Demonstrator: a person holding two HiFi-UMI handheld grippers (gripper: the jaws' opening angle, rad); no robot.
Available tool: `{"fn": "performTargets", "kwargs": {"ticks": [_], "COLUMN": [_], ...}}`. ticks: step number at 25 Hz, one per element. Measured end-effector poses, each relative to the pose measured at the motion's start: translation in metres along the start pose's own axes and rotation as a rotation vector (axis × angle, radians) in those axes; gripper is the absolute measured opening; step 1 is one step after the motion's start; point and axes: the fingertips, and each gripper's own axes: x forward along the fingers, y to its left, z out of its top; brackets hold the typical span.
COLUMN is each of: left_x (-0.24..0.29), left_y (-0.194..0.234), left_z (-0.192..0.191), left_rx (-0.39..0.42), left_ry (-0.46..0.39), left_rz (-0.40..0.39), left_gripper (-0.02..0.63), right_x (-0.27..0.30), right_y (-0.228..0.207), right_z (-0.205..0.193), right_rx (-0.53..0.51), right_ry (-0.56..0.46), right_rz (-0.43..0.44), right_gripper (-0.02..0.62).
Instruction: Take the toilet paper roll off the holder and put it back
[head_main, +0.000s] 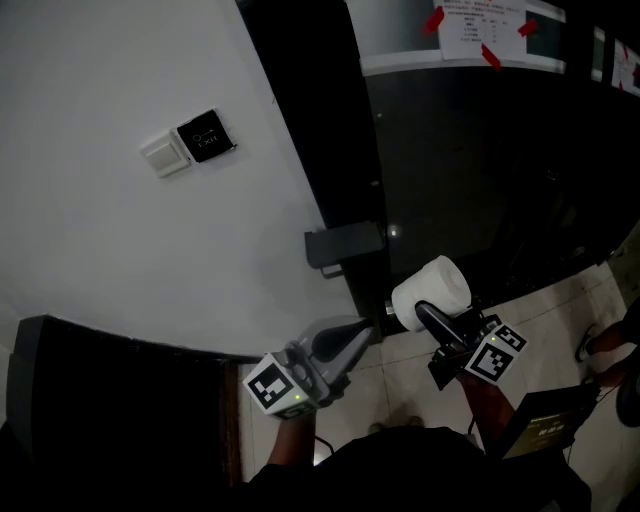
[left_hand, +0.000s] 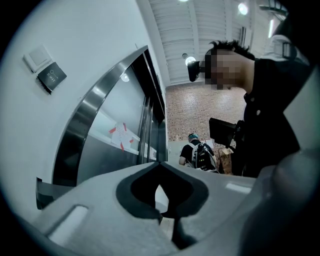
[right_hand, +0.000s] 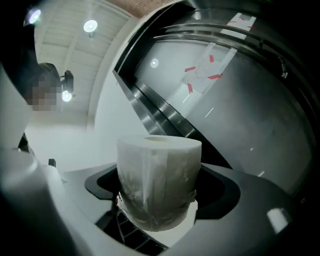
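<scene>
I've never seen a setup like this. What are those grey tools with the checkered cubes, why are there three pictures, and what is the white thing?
There is no robot here. A person holds a two-jaw hand tool, called a gripper, in each hand, and the marker cubes are part of those tools. The head view comes from a camera on the person's head, looking down. The other two come from cameras riding on each gripper, looking along its jaws. The right gripper is clamped on a white toilet paper roll. The left gripper has its jaws together, with nothing between them. No table shows. Ahead is a white wall with a grey holder bracket at its edge, and no roll is on it.
</scene>
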Motion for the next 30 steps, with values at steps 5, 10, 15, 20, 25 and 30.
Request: {"fn": "performTargets", "kwargs": {"ticks": [5, 10, 15, 20, 25, 30], "left_x": [-0.006, -0.01, -0.011, -0.01, -0.008, -0.007], "left_y": [-0.001, 0.003, 0.0, -0.001, -0.002, -0.001], "left_z": [-0.005, -0.002, 0.0, -0.001, -0.001, -0.002], "left_rx": [0.004, -0.015, -0.011, -0.009, -0.012, -0.013], "left_ry": [0.018, -0.005, -0.009, -0.001, 0.002, 0.006], "left_rz": [0.02, 0.051, 0.043, 0.031, 0.02, 0.012], "left_gripper": [0.002, 0.0, 0.0, 0.002, 0.002, 0.0], "right_x": [-0.001, 0.001, 0.002, 0.002, 0.001, -0.009], "right_y": [0.0, 0.008, 0.01, 0.012, 0.013, 0.005], "right_z": [-0.002, 0.0, -0.001, -0.001, 0.001, 0.019], "right_rx": [-0.019, -0.053, -0.047, -0.079, -0.078, 0.293], "right_ry": [0.011, 0.019, 0.021, 0.029, 0.023, -0.158], "right_rz": [-0.014, -0.002, 0.002, -0.005, -0.007, 0.084], "right_gripper": [0.439, 0.439, 0.439, 0.439, 0.439, 0.44]}}
